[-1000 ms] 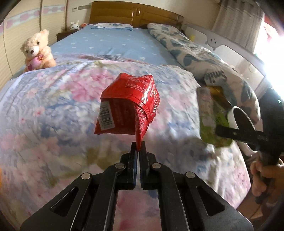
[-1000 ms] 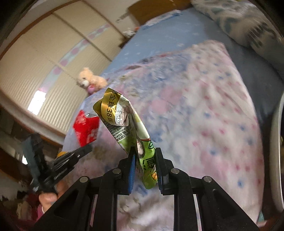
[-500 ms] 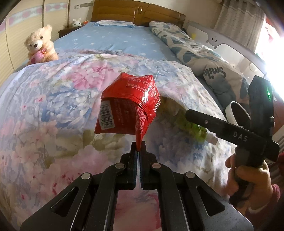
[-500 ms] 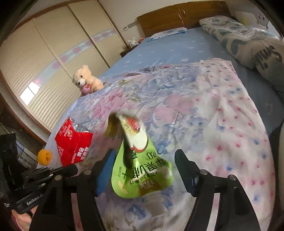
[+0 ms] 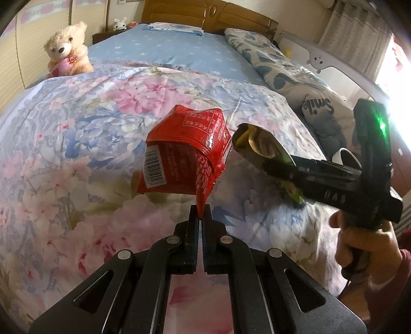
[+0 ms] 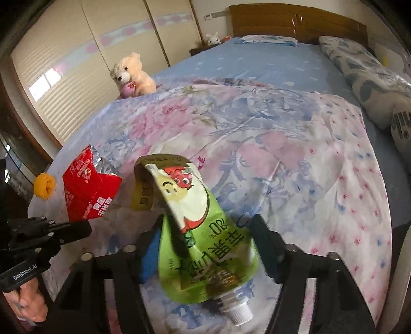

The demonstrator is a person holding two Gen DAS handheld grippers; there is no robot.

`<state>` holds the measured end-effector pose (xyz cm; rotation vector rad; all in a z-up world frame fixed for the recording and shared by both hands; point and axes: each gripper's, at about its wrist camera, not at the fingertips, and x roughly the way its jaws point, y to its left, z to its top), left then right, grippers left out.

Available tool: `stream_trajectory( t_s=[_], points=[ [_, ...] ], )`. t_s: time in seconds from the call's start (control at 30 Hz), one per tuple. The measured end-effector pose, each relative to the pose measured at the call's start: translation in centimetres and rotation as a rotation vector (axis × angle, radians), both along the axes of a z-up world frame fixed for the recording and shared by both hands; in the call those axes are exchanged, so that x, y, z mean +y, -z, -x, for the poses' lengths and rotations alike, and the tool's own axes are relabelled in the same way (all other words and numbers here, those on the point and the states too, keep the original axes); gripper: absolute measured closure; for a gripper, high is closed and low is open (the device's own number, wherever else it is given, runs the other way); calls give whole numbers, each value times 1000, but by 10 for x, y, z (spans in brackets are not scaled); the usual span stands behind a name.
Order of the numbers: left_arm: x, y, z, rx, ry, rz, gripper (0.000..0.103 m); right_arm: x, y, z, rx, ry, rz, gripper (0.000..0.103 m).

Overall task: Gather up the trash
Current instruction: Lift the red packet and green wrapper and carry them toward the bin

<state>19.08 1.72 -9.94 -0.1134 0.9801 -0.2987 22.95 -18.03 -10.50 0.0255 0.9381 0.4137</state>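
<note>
My left gripper [image 5: 199, 218] is shut on the bottom corner of a red foil snack wrapper [image 5: 183, 160] and holds it up over the flowered quilt [image 5: 77, 144]. The wrapper also shows in the right wrist view [image 6: 87, 192]. My right gripper [image 6: 208, 231] is open with its jaws wide apart. A green spouted drink pouch [image 6: 205, 246] sits between the jaws with its white cap pointing toward the camera. Whether it touches a finger I cannot tell. In the left wrist view the pouch [image 5: 257, 146] pokes out past the right gripper's black body.
A teddy bear [image 5: 68, 51] sits at the bed's far left. Patterned pillows [image 5: 295, 77] lie along the right side. A white crib rail [image 5: 341, 69] stands beyond them. A yellow ring-shaped object [image 6: 44, 185] lies at the quilt's left edge. A wooden headboard [image 6: 295, 23] is behind.
My right gripper has opened, and the green pouch has slipped down between the jaws and turned cap-down. The right gripper has swung in close beside the red wrapper. My left grip is unchanged.
</note>
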Motion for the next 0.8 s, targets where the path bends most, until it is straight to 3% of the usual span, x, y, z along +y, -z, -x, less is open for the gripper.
stream_trajectory(
  t_s=[0.03,0.13,0.43,0.8],
  points=[
    [-1,0,1,-2,2,0,101,-1,-2,1,-3,4,-12,60],
    [-5,-3,2,-10,13,0,101,-8,-14,11,-15,31,-73,84],
    [-34,-12,15,-27,88,-3,101,-42,-38,51,-45,152,-242,87],
    [-88,-16,29,-36,205,-46,101,-110,-27,95,-11,331,-405,87]
  ],
)
